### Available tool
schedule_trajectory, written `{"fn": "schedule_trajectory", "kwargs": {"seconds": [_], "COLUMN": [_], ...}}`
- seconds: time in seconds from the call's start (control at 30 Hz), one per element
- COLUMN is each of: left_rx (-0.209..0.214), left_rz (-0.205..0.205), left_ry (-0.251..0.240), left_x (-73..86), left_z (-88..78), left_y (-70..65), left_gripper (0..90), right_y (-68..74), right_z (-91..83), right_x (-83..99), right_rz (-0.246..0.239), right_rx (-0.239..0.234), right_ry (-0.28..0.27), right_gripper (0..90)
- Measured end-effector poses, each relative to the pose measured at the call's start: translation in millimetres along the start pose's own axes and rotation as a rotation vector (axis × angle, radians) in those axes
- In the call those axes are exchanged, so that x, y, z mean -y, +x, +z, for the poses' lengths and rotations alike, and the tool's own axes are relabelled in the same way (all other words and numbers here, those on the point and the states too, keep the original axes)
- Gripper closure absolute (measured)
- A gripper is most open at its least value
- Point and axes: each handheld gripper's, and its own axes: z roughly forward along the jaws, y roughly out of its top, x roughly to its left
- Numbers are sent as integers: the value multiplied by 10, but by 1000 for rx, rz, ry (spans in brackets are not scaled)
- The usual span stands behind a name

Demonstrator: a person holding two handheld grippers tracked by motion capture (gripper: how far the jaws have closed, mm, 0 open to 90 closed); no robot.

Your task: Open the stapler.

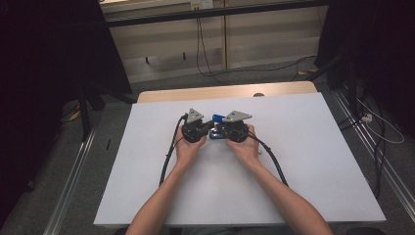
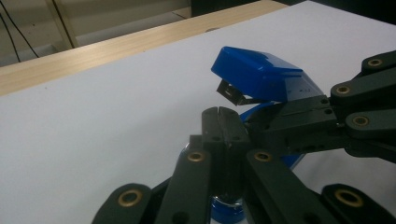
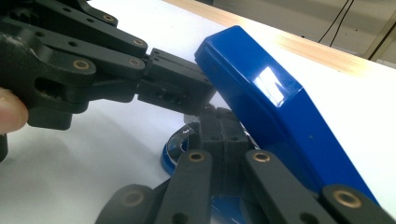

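Centrally on the white worktop (image 1: pixel 147 186), the left gripper (image 1: pixel 204 128) is seen with its fingers clenched beside a blue stapler (image 1: pixel 217 119), whose lid is raised, while the right gripper (image 1: pixel 221 130) is likewise clenched against it from the other side.

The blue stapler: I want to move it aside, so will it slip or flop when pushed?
The blue stapler has a glossy shell showing a glare, so likely slippery. Its top stands raised off the base in the left gripper view, so it may swing on its hinge. The body looks rigid.
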Motion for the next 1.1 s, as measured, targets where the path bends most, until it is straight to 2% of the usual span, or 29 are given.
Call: {"fn": "schedule_trajectory", "kwargs": {"seconds": [0.23,0.27,0.33,0.5,0.87,1.1], "left_rx": [-9,-11,-4,-5,8,0], "left_rz": [2,13,-2,21,9,21], "left_ry": [8,17,17,36,34,37], "left_x": [7,11,19,43,47,42], "left_z": [11,10,15,30,29,29], "left_y": [-12,-9,2,11,30,21], "left_gripper": [900,900,900,900,900,900], "right_y": [-17,-24,-31,-24,5,38], "right_z": [-6,-9,-17,-7,18,40], "right_x": [-8,-10,-13,-4,-29,-62], "right_rz": [-3,-2,0,-2,-1,3], "right_rx": [3,5,4,1,-2,2], "right_ry": [-1,-2,0,5,-4,-18], "right_gripper": [900,900,900,900,900,900]}}
